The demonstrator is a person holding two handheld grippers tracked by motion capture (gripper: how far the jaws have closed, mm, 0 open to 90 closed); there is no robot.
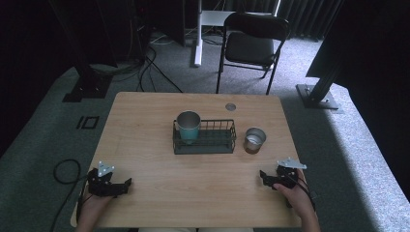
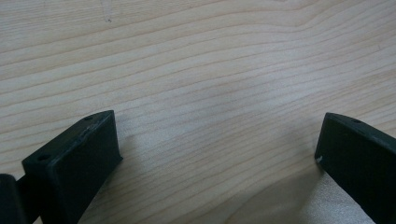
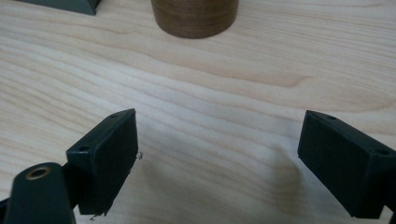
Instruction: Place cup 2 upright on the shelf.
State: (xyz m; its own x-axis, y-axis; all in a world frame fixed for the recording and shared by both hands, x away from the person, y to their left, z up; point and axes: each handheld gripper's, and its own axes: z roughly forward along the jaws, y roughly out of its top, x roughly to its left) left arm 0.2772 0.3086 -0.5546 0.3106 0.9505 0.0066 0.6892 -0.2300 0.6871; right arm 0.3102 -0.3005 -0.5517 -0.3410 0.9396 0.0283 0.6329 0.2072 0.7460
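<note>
High view: left black two-jaw gripper (image 1: pixel 126 184) at 7 o'clock on the pale wooden table (image 1: pixel 159 193), right black two-jaw gripper (image 1: pixel 262 175) at 5 o'clock, both resting near the front edge, jaws spread, nothing held. At centre, dark wire basket (image 1: pixel 212 140) holding an upright teal metal cup (image 1: pixel 188 126); just beside it at 3 o'clock, a steel cup (image 1: pixel 254 139).

Left gripper view: jaws wide apart over bare wood.

Right gripper view: jaws wide apart, empty; steel cup (image 3: pixel 195 16) at 12 o'clock, well apart.

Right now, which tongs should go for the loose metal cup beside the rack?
The right tongs, probably. The metal cup stands right of the wire rack, on their side, jaws open and facing it. The left tongs are across the table.
</note>
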